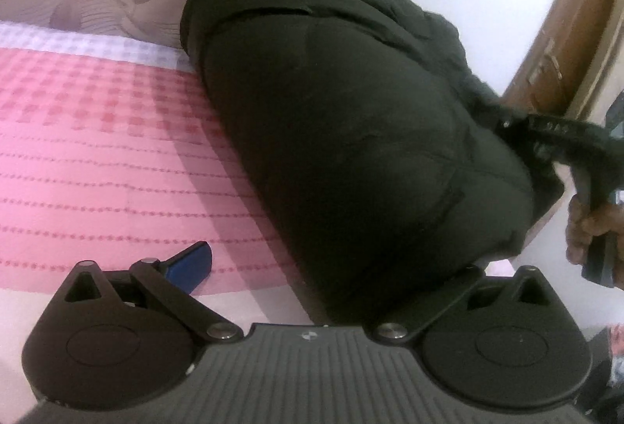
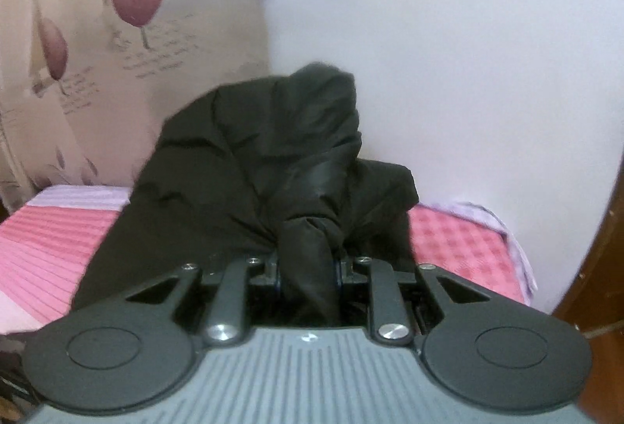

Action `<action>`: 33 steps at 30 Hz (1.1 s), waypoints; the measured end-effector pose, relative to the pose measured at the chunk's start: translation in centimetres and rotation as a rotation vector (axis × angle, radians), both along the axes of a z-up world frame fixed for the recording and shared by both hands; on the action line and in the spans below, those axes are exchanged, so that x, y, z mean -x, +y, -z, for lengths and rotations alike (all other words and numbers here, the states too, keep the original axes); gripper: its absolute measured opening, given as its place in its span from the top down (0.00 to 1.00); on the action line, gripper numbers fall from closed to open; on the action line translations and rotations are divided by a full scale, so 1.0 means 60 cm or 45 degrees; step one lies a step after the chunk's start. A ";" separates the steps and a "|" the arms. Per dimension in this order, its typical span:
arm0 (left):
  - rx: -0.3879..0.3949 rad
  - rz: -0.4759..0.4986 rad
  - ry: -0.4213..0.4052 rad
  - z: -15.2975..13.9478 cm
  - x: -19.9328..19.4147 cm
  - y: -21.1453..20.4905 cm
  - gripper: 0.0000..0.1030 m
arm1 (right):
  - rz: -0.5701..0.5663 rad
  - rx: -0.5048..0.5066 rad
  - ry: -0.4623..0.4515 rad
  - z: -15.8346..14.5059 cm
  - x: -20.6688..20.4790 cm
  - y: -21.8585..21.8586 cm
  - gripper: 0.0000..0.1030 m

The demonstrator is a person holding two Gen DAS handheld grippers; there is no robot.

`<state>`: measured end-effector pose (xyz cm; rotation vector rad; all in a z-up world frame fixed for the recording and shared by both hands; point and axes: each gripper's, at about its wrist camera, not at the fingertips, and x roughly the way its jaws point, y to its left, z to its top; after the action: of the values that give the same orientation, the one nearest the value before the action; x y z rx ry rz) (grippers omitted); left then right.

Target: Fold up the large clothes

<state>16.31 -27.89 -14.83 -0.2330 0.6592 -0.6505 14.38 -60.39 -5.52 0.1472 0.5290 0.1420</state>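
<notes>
A large black padded jacket (image 1: 351, 119) hangs lifted above a pink checked bed (image 1: 89, 158). In the left wrist view my left gripper (image 1: 308, 268) stands open; its blue left fingertip (image 1: 191, 266) shows bare, and the right finger is hidden behind the jacket's lower edge. The right gripper (image 1: 546, 135) appears at the right edge, held by a hand, clamped on the jacket's furry edge. In the right wrist view my right gripper (image 2: 308, 268) is shut on a bunched fold of the jacket (image 2: 265, 151), which drapes down to the bed (image 2: 46, 240).
A curtain with purple leaf prints (image 2: 97, 34) hangs behind the bed on the left. A white wall (image 2: 468, 73) stands behind and a brown wooden door (image 1: 561, 34) is at the right.
</notes>
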 end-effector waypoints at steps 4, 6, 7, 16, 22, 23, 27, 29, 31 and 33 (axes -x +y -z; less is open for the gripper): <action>0.013 0.016 -0.005 -0.004 0.004 -0.016 0.00 | 0.002 -0.094 0.045 0.048 -0.012 -0.034 0.73; 0.029 0.020 -0.004 -0.002 -0.001 -0.017 0.00 | 0.021 -0.201 0.058 0.078 -0.020 -0.056 0.60; 0.041 0.025 -0.007 0.000 -0.002 -0.021 0.01 | 0.025 -0.264 0.078 0.096 -0.024 -0.065 0.53; 0.120 0.044 -0.016 -0.001 0.024 0.010 0.36 | -0.001 -0.634 0.145 0.156 0.000 -0.020 0.53; 0.042 -0.001 -0.004 -0.010 0.072 0.119 0.38 | -0.165 -0.633 0.170 0.147 0.047 0.107 0.53; 0.036 -0.021 0.003 -0.009 0.085 0.147 0.39 | -0.193 -0.633 0.169 0.146 0.060 0.132 0.53; 0.038 -0.148 -0.048 -0.021 0.139 0.253 0.39 | -0.272 -0.657 0.157 0.142 0.087 0.186 0.52; 0.031 -0.205 -0.100 -0.040 0.166 0.292 0.37 | -0.252 -0.649 0.122 0.126 0.093 0.190 0.52; 0.031 -0.246 -0.200 -0.070 0.196 0.320 0.35 | -0.257 -0.613 0.057 0.099 0.098 0.189 0.51; 0.062 -0.237 -0.277 -0.099 0.208 0.325 0.32 | -0.272 -0.537 0.053 0.072 0.089 0.191 0.60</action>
<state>3.85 -8.37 -8.88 -0.2610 0.4072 -0.5047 9.04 -48.92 -9.86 0.5058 0.5503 0.4601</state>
